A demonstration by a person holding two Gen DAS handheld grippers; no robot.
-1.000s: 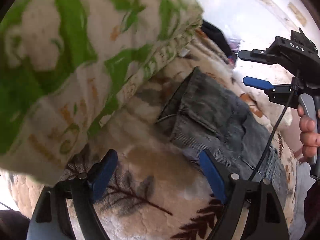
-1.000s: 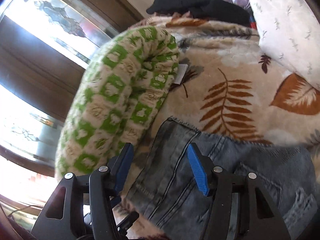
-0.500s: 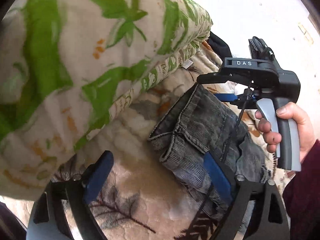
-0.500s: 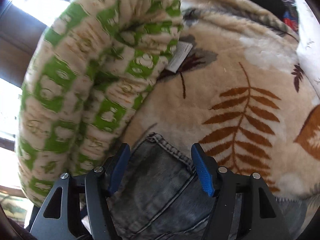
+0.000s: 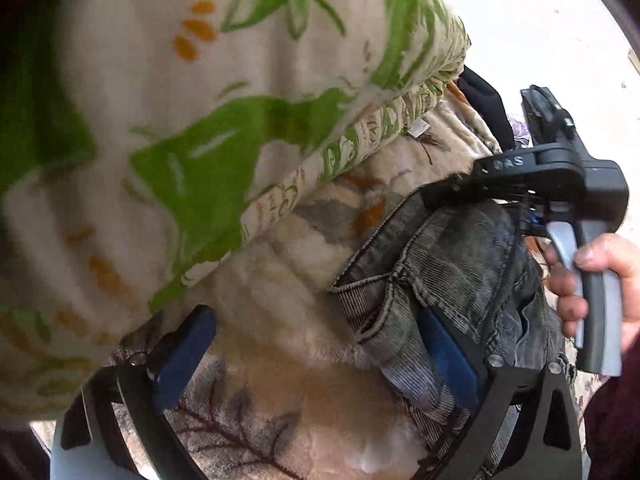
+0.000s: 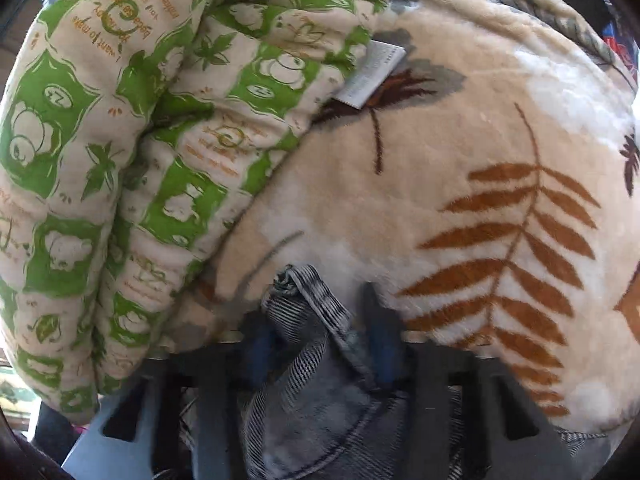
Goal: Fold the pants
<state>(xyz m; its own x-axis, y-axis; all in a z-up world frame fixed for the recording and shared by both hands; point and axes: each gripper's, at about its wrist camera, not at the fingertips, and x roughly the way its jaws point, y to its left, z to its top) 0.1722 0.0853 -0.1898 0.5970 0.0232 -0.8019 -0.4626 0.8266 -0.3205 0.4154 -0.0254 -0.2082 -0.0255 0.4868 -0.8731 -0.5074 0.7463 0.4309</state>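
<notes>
Left cam: my left tongs [image 5: 316,354] had just spread wide, empty, over the grey denim pants [image 5: 452,276] on the cream leaf-print blanket [image 5: 280,280]. Right cam: my right tongs [image 6: 318,340] had just pinched their bunched hem.

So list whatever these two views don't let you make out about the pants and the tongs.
- Pants: the legs run off the bottom edge in both views, so their full layout is unknown.
- Right tongs: blurred in the right wrist view, just closed on the bunched hem; the pads barely show.
- Left tongs: open; their right finger covers part of the denim.
- Green quilt: blurred, fills the left wrist view.
</notes>
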